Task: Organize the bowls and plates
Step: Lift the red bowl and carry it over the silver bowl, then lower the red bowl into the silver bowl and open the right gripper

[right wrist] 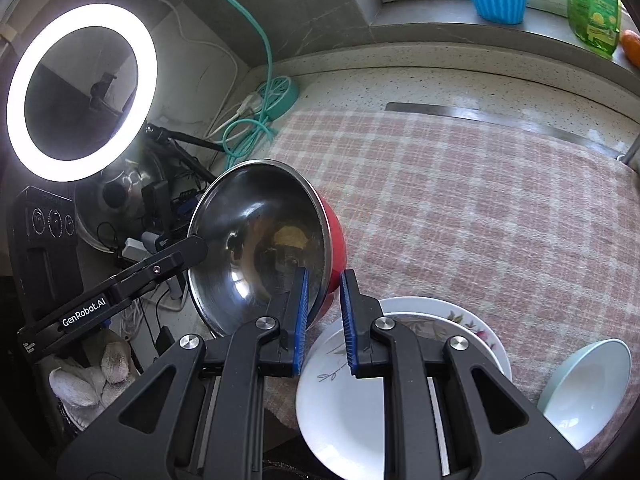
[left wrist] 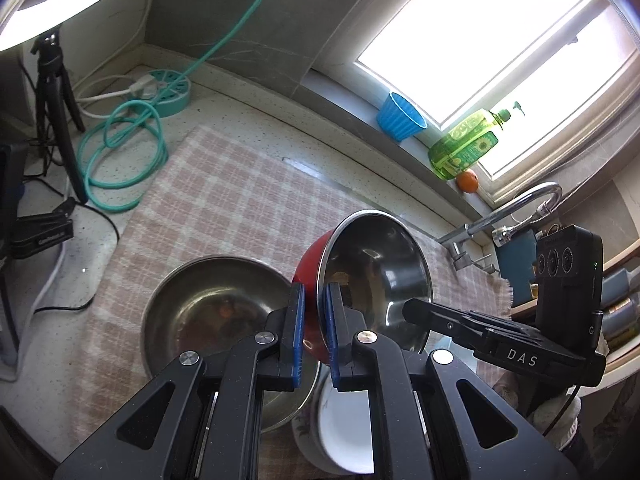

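Both grippers (left wrist: 316,322) (right wrist: 325,322) clamp one bowl (left wrist: 376,276) — red outside, steel inside.

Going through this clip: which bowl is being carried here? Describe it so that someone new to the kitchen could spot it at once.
Start at the pink checked cloth that covers the counter under the window. Above it, both tongs, left and right, pinch the rim of one tilted bowl. It alone is red outside and shiny steel inside; the steel bowl on the cloth is bare metal, and the plates are white.
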`<action>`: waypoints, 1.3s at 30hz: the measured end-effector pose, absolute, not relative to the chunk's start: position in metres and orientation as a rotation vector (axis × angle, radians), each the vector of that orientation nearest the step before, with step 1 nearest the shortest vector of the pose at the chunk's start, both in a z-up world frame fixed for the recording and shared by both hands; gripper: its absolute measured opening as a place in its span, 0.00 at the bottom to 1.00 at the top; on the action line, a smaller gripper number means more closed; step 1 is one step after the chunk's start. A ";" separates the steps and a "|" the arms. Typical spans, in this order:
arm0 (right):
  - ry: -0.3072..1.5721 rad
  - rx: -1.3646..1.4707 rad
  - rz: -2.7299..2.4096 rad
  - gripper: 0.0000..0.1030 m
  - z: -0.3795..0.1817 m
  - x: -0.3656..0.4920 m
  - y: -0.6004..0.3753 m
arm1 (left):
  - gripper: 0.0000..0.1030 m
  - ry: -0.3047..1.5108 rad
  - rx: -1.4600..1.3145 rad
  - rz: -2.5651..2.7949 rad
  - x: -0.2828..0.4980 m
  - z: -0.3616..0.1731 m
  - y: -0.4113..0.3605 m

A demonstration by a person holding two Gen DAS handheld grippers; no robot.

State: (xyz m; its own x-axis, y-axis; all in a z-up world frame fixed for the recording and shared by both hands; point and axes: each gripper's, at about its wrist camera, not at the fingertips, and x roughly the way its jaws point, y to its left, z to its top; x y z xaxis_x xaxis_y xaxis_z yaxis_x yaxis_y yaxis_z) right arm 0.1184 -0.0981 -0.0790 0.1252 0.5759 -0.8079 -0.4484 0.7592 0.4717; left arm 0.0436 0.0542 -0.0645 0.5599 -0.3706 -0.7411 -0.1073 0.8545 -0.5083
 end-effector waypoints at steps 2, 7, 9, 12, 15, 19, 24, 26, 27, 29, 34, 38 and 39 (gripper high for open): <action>1.244 0.100 0.761 0.16 -0.083 0.115 -0.089 | 0.08 0.978 -0.552 -0.147 0.038 -0.067 0.062; 1.268 0.053 0.781 0.16 -0.096 0.110 -0.067 | 0.08 0.995 -0.562 -0.109 0.027 -0.079 0.079; 1.277 0.029 0.785 0.16 -0.101 0.108 -0.060 | 0.08 1.004 -0.567 -0.097 0.023 -0.084 0.084; 1.294 0.004 0.785 0.16 -0.110 0.104 -0.048 | 0.08 1.021 -0.563 -0.081 0.019 -0.090 0.090; 1.307 -0.025 0.786 0.16 -0.118 0.101 -0.038 | 0.08 1.036 -0.541 -0.063 0.016 -0.096 0.093; 1.318 -0.065 0.780 0.16 -0.128 0.099 -0.028 | 0.08 1.066 -0.507 -0.045 0.015 -0.104 0.094; 1.317 -0.110 0.774 0.16 -0.133 0.097 -0.018 | 0.08 1.099 -0.478 -0.029 0.014 -0.114 0.095; 1.313 -0.130 0.770 0.16 -0.133 0.096 -0.015 | 0.08 1.108 -0.473 -0.025 0.015 -0.116 0.095; 1.309 -0.142 0.769 0.16 -0.133 0.095 -0.014 | 0.08 1.111 -0.471 -0.024 0.014 -0.117 0.096; 1.300 -0.165 0.767 0.16 -0.133 0.094 -0.011 | 0.08 1.117 -0.466 -0.023 0.014 -0.118 0.095; 1.301 -0.202 0.763 0.18 -0.132 0.093 -0.007 | 0.08 1.131 -0.456 -0.023 0.015 -0.120 0.095; 1.301 -0.236 0.759 0.19 -0.132 0.092 -0.003 | 0.08 1.137 -0.445 -0.020 0.016 -0.122 0.094; 1.301 -0.241 0.761 0.20 -0.132 0.092 -0.002 | 0.08 1.141 -0.444 -0.019 0.016 -0.122 0.094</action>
